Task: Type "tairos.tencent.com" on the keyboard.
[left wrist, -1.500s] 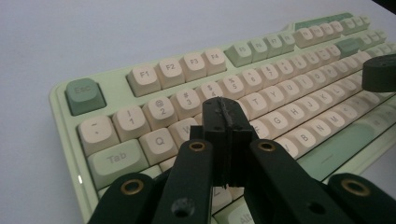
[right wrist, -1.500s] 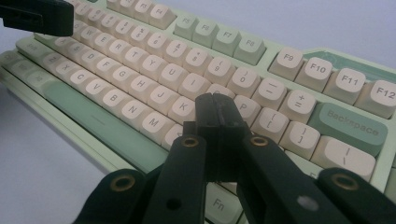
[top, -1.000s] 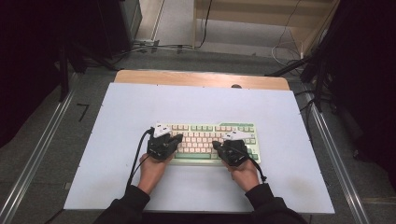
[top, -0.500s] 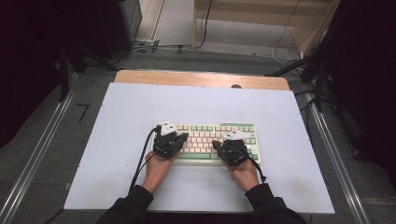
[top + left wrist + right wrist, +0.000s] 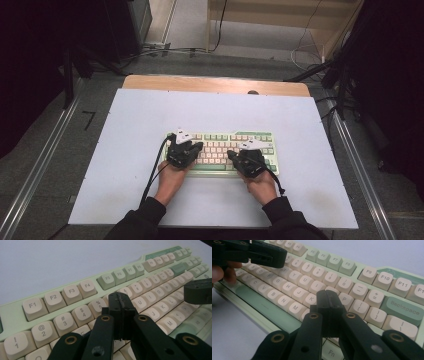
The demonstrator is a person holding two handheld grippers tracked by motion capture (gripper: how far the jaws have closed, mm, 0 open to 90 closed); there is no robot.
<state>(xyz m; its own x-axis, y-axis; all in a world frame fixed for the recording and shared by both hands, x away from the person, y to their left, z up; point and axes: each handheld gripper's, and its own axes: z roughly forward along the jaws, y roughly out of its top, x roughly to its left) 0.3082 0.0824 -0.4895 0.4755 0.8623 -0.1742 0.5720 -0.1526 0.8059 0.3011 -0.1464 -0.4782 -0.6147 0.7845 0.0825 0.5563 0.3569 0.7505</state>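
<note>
Keyboard (image 5: 222,151) lies on the white surface (image 5: 130,130), directly beneath both tools. Left hand-held gripper (image 5: 121,298) and right hand-held gripper (image 5: 328,295): jaws pressed together, empty, over the keys.

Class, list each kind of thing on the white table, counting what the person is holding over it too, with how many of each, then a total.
Keyboard: 1
Tongs: 2, the left tongs and the right tongs, both closed over the keys
Total: 3
</note>
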